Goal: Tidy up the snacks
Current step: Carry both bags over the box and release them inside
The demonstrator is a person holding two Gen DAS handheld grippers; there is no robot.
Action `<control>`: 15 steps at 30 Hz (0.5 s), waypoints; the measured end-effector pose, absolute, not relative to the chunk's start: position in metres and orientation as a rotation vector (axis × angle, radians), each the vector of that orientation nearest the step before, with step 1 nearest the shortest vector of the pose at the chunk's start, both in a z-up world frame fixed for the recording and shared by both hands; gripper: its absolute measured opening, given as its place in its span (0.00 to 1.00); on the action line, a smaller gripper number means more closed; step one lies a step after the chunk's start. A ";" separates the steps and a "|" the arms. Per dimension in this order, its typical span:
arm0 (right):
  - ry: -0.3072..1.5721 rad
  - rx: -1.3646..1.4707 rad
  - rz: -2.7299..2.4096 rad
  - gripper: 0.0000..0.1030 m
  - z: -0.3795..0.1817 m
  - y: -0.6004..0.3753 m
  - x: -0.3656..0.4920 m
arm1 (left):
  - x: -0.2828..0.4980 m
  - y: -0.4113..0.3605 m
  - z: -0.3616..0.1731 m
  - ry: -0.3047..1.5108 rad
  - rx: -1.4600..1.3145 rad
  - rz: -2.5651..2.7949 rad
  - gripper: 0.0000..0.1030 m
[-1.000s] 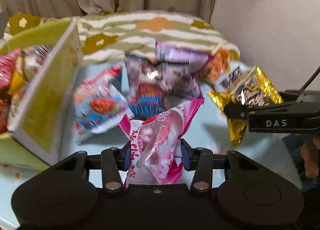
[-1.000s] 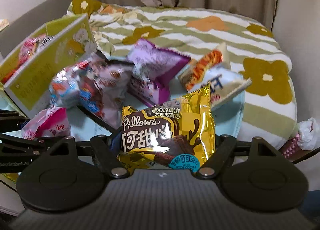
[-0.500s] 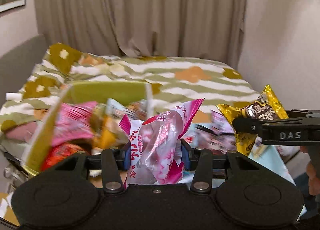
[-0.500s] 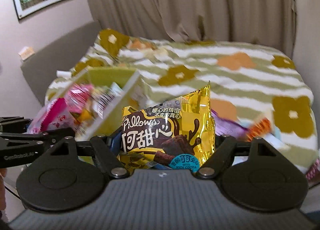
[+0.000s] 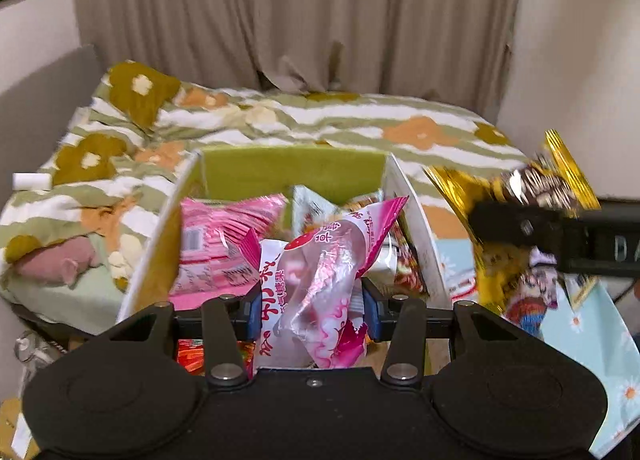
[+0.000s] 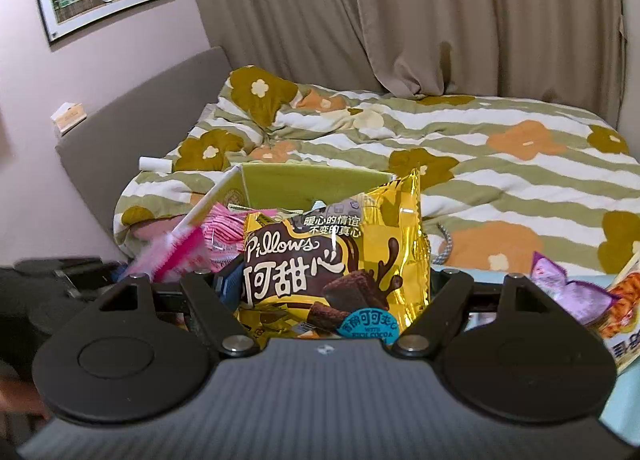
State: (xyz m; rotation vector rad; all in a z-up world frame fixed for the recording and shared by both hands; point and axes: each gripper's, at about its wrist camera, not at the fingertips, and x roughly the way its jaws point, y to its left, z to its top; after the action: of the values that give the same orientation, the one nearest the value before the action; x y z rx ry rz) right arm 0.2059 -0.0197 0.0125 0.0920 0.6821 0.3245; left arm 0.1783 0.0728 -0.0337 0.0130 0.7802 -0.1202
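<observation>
Pink candy packet (image 5: 316,284) clamped in left gripper (image 5: 310,308), gold cocoa-pillow packet (image 6: 332,264) pinched across its width in right gripper (image 6: 328,288); both carried at the green snack box (image 5: 288,175), already heaped. Risk noted: packets released onto the heap may slide over the rim, or the grippers may be knocked together above the opening

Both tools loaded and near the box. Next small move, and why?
Probably ease the left tool forward and down, then release: its pink candy bag is clamped just short of the open green box. The right tool, holding the gold Pillows packet, can follow.
</observation>
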 end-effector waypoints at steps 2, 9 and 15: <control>0.692 0.098 0.292 0.90 0.010 -0.013 0.210 | 0.183 0.076 -0.042 0.788 -0.002 -0.168 0.58; 0.721 0.124 0.191 0.90 -0.003 -0.001 0.216 | 0.177 0.095 -0.047 0.749 0.045 -0.239 1.00; 0.752 0.126 0.169 0.90 -0.008 0.019 0.217 | 0.174 0.141 -0.043 0.748 -0.013 -0.201 1.00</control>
State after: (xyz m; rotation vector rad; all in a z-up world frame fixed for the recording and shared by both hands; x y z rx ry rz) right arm 0.2172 0.0187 -0.0083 0.1264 0.7523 0.1694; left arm 0.1737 0.1413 -0.0432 -0.0127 0.7477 -0.2007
